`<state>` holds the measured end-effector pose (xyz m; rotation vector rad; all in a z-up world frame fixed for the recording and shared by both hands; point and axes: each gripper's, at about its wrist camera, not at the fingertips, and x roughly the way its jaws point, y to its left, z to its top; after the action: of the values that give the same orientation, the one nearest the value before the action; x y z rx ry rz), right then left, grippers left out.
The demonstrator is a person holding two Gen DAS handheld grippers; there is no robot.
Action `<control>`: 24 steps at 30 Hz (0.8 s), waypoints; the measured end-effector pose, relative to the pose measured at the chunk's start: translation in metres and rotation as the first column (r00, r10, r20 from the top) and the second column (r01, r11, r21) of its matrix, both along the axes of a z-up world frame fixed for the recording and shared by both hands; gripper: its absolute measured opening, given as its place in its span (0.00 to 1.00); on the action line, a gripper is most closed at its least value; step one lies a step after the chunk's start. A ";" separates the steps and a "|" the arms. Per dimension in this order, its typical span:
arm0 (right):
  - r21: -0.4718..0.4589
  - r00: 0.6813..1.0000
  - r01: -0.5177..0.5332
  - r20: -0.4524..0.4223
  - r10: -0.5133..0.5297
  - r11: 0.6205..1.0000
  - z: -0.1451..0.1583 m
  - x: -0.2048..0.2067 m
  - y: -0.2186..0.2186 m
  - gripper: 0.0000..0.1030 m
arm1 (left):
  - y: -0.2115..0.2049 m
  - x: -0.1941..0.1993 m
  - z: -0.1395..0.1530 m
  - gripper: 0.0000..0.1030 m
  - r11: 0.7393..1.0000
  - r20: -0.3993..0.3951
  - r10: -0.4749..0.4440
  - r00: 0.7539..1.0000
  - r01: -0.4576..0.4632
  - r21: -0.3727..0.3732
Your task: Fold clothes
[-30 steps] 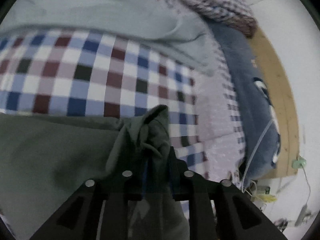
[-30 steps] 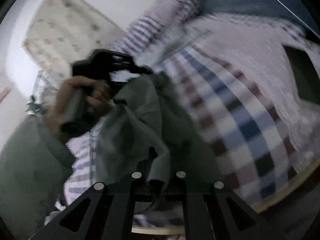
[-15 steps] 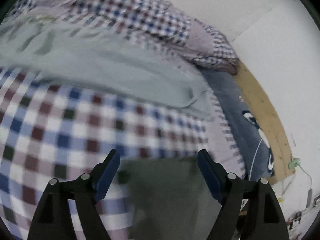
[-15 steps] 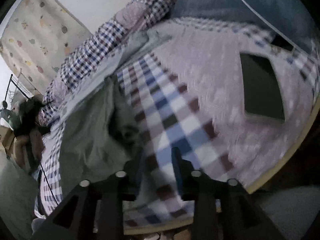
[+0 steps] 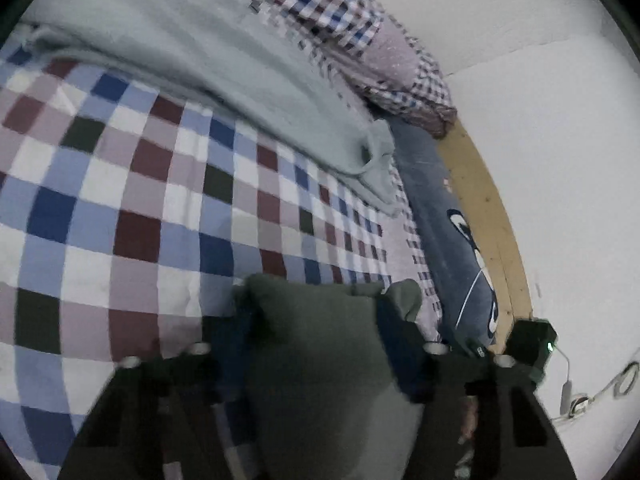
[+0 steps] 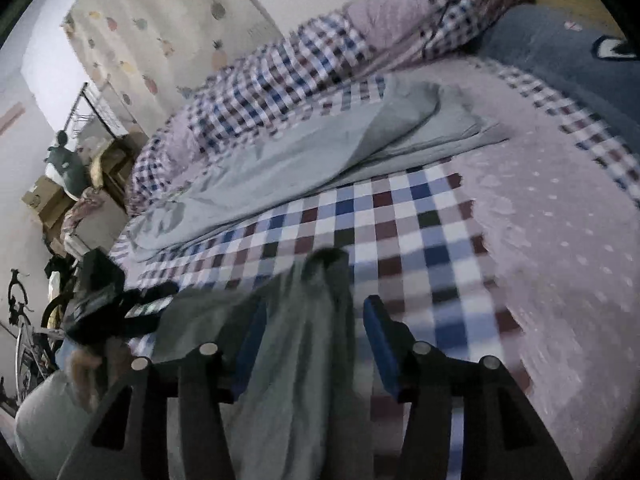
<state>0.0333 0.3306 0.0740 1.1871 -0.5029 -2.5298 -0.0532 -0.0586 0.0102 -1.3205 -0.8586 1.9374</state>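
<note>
Right wrist: rumpled grey-green garment [image 6: 296, 344] between wide right tongs [image 6: 312, 332] (left tongs [image 5: 316, 328] likewise spread).

One dark green garment [image 5: 320, 344], one pale grey-green garment [image 6: 288, 160], one checked bed cover [image 5: 132, 216]. One blue pillow [image 5: 444, 240], one rolled checked quilt [image 6: 280, 76]. Two grippers: left gripper [image 5: 316, 344], right gripper [image 6: 316, 340].

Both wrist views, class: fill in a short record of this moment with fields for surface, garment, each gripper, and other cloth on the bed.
surface: checked bedspread
garment: dark green garment, lying on the bedspread, between the fingers of both grippers
left gripper: open, fingers either side of the garment
right gripper: open, garment bunched between its fingers
other cloth: pale grey-green garment spread further back; blue pillow by the wooden bed edge
</note>
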 end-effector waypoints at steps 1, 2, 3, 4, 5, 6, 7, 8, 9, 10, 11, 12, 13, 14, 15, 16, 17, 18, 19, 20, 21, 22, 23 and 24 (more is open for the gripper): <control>-0.005 1.000 -0.010 0.016 0.010 1.000 -0.007 -0.011 -0.003 0.52 | 0.002 -0.002 -0.002 0.33 1.000 0.009 -0.005 1.000 0.005 -0.018; -0.010 0.999 -0.019 0.032 0.020 1.000 -0.014 -0.023 -0.007 0.53 | 0.005 -0.004 -0.004 0.29 0.999 0.018 -0.007 1.000 0.008 -0.041; -0.011 0.999 -0.030 0.041 0.030 0.999 -0.020 -0.031 -0.010 0.53 | 0.005 -0.004 -0.005 0.25 0.999 0.020 -0.003 1.000 0.003 -0.033; -0.004 0.998 -0.043 0.043 0.043 0.999 -0.024 -0.037 -0.014 0.53 | 0.004 -0.004 -0.006 0.20 1.000 0.022 0.002 1.000 -0.001 -0.024; 0.014 0.997 -0.059 0.045 0.058 0.998 -0.027 -0.043 -0.020 0.52 | 0.004 -0.005 -0.008 0.17 1.000 0.024 0.006 1.000 -0.006 -0.015; 0.041 0.996 -0.073 0.049 0.071 0.997 -0.030 -0.048 -0.026 0.53 | 0.003 -0.005 -0.007 0.11 1.000 0.017 0.017 1.000 -0.017 -0.013; 0.067 0.995 -0.089 0.046 0.086 0.994 -0.032 -0.052 -0.031 0.52 | 0.002 -0.005 -0.007 0.09 1.000 0.010 0.028 1.000 -0.028 -0.012; 0.093 0.994 -0.106 0.036 0.103 0.990 -0.033 -0.055 -0.035 0.43 | 0.000 -0.004 -0.006 0.08 0.999 -0.006 0.051 0.999 -0.051 -0.010; 0.114 0.993 -0.118 0.024 0.116 0.986 -0.034 -0.057 -0.038 0.12 | -0.002 -0.003 -0.006 0.07 0.997 -0.023 0.073 0.997 -0.074 -0.008; 0.128 0.992 -0.124 0.008 0.124 0.984 -0.033 -0.059 -0.039 0.07 | -0.004 -0.001 -0.004 0.07 0.995 -0.043 0.098 0.994 -0.099 -0.001; 0.141 0.991 -0.128 -0.014 0.132 0.982 -0.030 -0.060 -0.042 0.07 | -0.006 0.002 -0.003 0.06 0.992 -0.063 0.124 0.990 -0.124 0.006; 0.152 0.989 -0.130 -0.044 0.139 0.980 -0.025 -0.058 -0.045 0.07 | -0.008 0.004 -0.002 0.06 0.989 -0.082 0.149 0.985 -0.148 0.014; 0.165 0.986 -0.130 -0.086 0.145 0.978 -0.018 -0.056 -0.049 0.07 | -0.012 0.009 -0.002 0.06 0.981 -0.112 0.193 0.975 -0.190 0.039; 0.175 0.980 -0.127 -0.132 0.151 0.976 -0.010 -0.052 -0.051 0.07 | -0.017 0.015 -0.001 0.06 0.971 -0.141 0.237 0.961 -0.230 0.065; 0.185 0.977 -0.124 -0.148 0.153 0.975 -0.008 -0.051 -0.052 0.07 | -0.019 0.016 -0.004 0.06 0.963 -0.147 0.269 0.952 -0.263 0.059; 0.202 0.977 -0.123 -0.145 0.154 0.972 -0.012 -0.054 -0.054 0.07 | -0.022 0.018 -0.007 0.06 0.954 -0.153 0.300 0.941 -0.296 0.053; 0.219 0.978 -0.121 -0.142 0.155 0.968 -0.015 -0.056 -0.056 0.07 | -0.022 0.016 -0.013 0.06 0.954 -0.142 0.299 0.944 -0.298 0.029; 0.241 0.981 -0.115 -0.127 0.149 0.964 -0.021 -0.060 -0.057 0.08 | -0.022 0.015 -0.019 0.07 0.954 -0.130 0.297 0.946 -0.299 0.005; 0.267 0.986 -0.100 -0.100 0.131 0.959 -0.032 -0.064 -0.056 0.08 | -0.020 0.015 -0.020 0.07 0.951 -0.133 0.302 0.944 -0.308 -0.021; 0.289 0.991 -0.080 -0.076 0.107 0.954 -0.041 -0.068 -0.054 0.08 | -0.020 0.015 -0.018 0.07 0.946 -0.146 0.307 0.940 -0.318 -0.059; 0.309 0.996 -0.050 -0.061 0.072 0.950 -0.046 -0.070 -0.050 0.09 | -0.019 0.016 -0.015 0.11 0.939 -0.160 0.312 0.937 -0.329 -0.098; 0.325 0.998 -0.005 -0.057 0.025 0.946 -0.046 -0.071 -0.044 0.09 | -0.018 0.016 -0.012 0.17 0.931 -0.173 0.315 0.933 -0.340 -0.135; 0.337 0.998 0.040 -0.058 -0.022 0.941 -0.045 -0.070 -0.035 0.12 | -0.018 0.016 -0.009 0.18 0.921 -0.187 0.319 0.929 -0.350 -0.173; 0.327 0.996 0.084 -0.064 -0.067 0.941 -0.040 -0.068 -0.023 0.16 | -0.023 0.017 -0.007 0.21 0.907 -0.191 0.345 0.919 -0.379 -0.184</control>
<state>-0.0352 0.3079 0.0340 1.2266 -0.1139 -2.7812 -0.0363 -0.0815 0.0030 -1.1700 -0.8827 2.4519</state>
